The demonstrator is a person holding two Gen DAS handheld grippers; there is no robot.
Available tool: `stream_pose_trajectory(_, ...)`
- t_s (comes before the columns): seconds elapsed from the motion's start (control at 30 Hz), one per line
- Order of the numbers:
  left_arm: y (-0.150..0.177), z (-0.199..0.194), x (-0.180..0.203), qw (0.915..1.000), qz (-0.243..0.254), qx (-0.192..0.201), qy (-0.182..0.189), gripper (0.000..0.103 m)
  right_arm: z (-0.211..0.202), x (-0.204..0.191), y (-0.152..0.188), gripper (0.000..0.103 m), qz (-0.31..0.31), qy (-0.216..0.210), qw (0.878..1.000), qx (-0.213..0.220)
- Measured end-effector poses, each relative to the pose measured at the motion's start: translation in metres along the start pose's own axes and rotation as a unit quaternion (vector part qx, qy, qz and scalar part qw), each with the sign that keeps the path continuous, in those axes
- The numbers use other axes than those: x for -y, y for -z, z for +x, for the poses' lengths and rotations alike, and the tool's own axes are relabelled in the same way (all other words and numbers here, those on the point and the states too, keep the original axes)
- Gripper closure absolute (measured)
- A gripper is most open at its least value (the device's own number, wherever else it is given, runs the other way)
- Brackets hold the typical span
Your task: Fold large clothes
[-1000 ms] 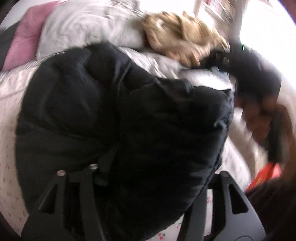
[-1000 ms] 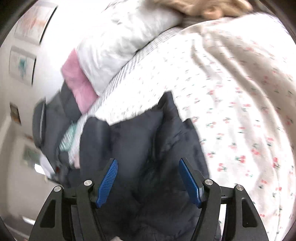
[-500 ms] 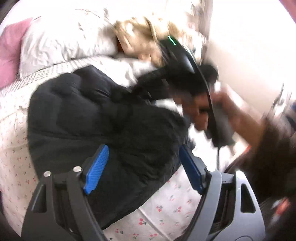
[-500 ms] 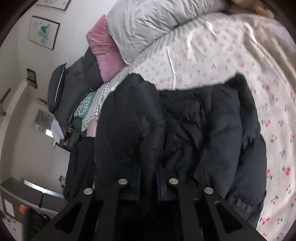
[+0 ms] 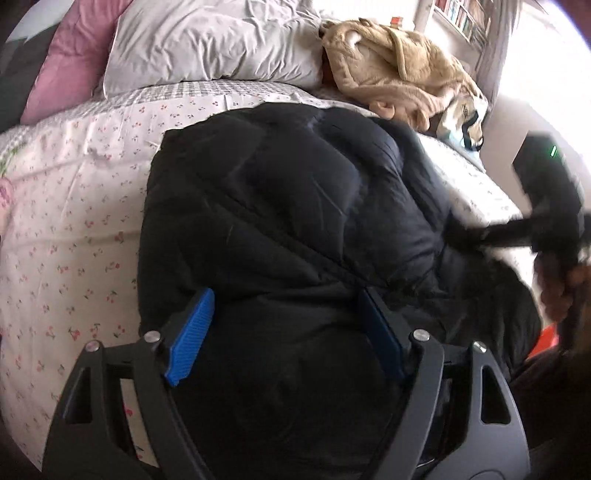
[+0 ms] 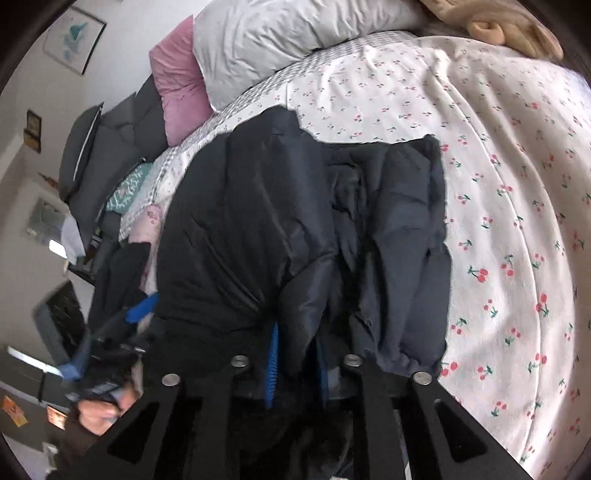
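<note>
Black puffer jacket (image 5: 295, 229) lies bunched on the bed (image 5: 74, 229), across the cherry-print sheet, below the pillows, its near end running under both grippers.

Left gripper (image 5: 291, 332): jaws wide apart, blue pads (image 5: 190, 334) clear of the fabric; jacket sits below and between them, not pinched.

Right gripper (image 6: 297, 365): jaws near together and opening at this moment, w/ a fold of the jacket's hem between the 2 blue pads (image 6: 272, 365), which press on it (fabric puckers toward that spot). In the left wrist view the same gripper shows at the right edge, blurred, a hand (image 5: 565, 291) around its handle and a small green light on top.

Containers: none to tell. Nearest thing to one is the shelving (image 5: 461, 18) at the top right in the left wrist view, w/ what look like book spines, too blown out to read.

Writing and labels: nothing readable. 1 framed picture (image 6: 74, 40) on the wall w/ a teal shape, 1 small dark frame (image 6: 33, 125) below it, no legible text. No brand mark visible on the jacket.

Other things on the bed: grey pillow (image 5: 207, 40), pink pillow (image 5: 66, 62) beside it, tan fleece garment (image 5: 402, 70) heaped at the far right corner, touching the jacket's far edge or just beside it (can't tell which). Dark clothes (image 6: 107, 147) piled off the bed's left side in the right wrist view.
</note>
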State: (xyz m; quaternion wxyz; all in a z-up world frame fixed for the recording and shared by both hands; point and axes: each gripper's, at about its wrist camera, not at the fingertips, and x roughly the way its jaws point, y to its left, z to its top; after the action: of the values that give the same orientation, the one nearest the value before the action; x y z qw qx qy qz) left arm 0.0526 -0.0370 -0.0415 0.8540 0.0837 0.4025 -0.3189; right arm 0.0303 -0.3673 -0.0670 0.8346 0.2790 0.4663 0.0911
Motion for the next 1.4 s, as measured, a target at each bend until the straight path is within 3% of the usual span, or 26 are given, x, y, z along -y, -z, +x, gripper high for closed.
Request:
stream_pose_trajectory(0.03,0.0,-0.002,0.002,1.0,-0.004,-0.001,0.003,0.024,-0.007,0.002,-0.002,0.077,0.006,-0.001,1.0,0.008)
stream_pose_trajectory(0.07,-0.001,0.001,0.002,1.0,-0.006,-0.001,0.006,0.024,-0.017,0.006,-0.004,0.058,0.016,0.0,1.0,0.023)
stream_pose_trajectory(0.1,0.0,0.0,0.003,1.0,-0.007,-0.001,0.007,0.024,-0.022,0.009,-0.005,0.021,0.026,0.003,0.999,0.033)
stream_pose_trajectory(0.13,0.001,-0.001,0.003,1.0,-0.005,-0.001,0.007,0.024,-0.029,0.013,-0.006,0.01,0.038,0.007,0.998,0.047)
stream_pose_trajectory(0.17,0.003,-0.001,0.005,1.0,-0.004,0.0,0.007,0.024,-0.033,0.018,-0.007,0.008,0.054,0.015,0.996,0.063)
stream_pose_trajectory(0.37,0.001,0.012,0.0,1.0,-0.003,-0.001,0.002,0.022,-0.007,0.024,-0.006,0.008,0.107,-0.039,0.993,0.014)
stream_pose_trajectory(0.43,0.0,0.013,0.002,1.0,-0.001,-0.001,0.001,0.019,0.008,0.015,-0.01,0.011,0.092,-0.028,0.995,0.012)
stream_pose_trajectory(0.47,0.0,0.013,0.004,1.0,-0.001,0.0,-0.001,0.017,0.015,0.004,-0.014,0.021,0.071,-0.009,0.997,0.02)
stream_pose_trajectory(0.57,-0.001,0.012,0.006,0.9997,-0.004,0.007,-0.021,0.014,0.021,-0.022,-0.021,0.074,0.001,0.008,0.999,0.051)
stream_pose_trajectory(0.6,-0.002,0.011,0.006,0.9996,-0.006,0.007,-0.025,0.014,0.015,-0.033,-0.024,0.081,-0.021,0.009,0.997,0.07)
stream_pose_trajectory(0.67,-0.007,0.005,0.001,0.9996,-0.02,0.011,-0.015,0.012,-0.013,-0.057,-0.024,0.083,-0.07,-0.006,0.99,0.12)
stream_pose_trajectory(0.77,-0.012,-0.009,-0.014,0.9975,-0.066,0.026,-0.001,0.002,-0.051,-0.068,-0.015,0.083,-0.12,0.012,0.978,0.171)
stream_pose_trajectory(0.87,-0.013,-0.01,-0.027,0.9953,-0.094,0.022,-0.002,0.002,-0.055,-0.036,-0.008,0.074,-0.09,0.054,0.984,0.145)
stream_pose_trajectory(0.93,-0.012,-0.002,-0.036,0.9935,-0.113,0.002,-0.01,0.001,-0.03,0.003,-0.005,0.051,-0.036,0.121,0.99,0.066)
stream_pose_trajectory(0.97,-0.012,0.001,-0.038,0.9928,-0.118,-0.006,-0.013,0.001,-0.019,0.019,-0.003,0.029,-0.01,0.146,0.989,0.034)
stream_pose_trajectory(1.0,-0.012,0.005,-0.04,0.992,-0.125,-0.013,-0.017,0.001,-0.013,0.033,-0.001,0.025,0.017,0.14,0.99,0.02)
stream_pose_trajectory(1.1,-0.013,0.01,-0.046,0.9889,-0.145,-0.023,-0.022,0.001,-0.025,0.051,-0.002,0.025,0.082,0.072,0.994,0.022)
stream_pose_trajectory(1.27,-0.014,0.015,-0.051,0.9861,-0.163,-0.031,-0.01,0.001,-0.053,0.047,-0.004,0.019,0.1,-0.016,0.993,0.067)
stream_pose_trajectory(1.4,-0.011,0.021,-0.061,0.9807,-0.19,-0.043,0.012,0.001,-0.04,0.054,-0.002,0.017,0.13,-0.06,0.989,0.046)
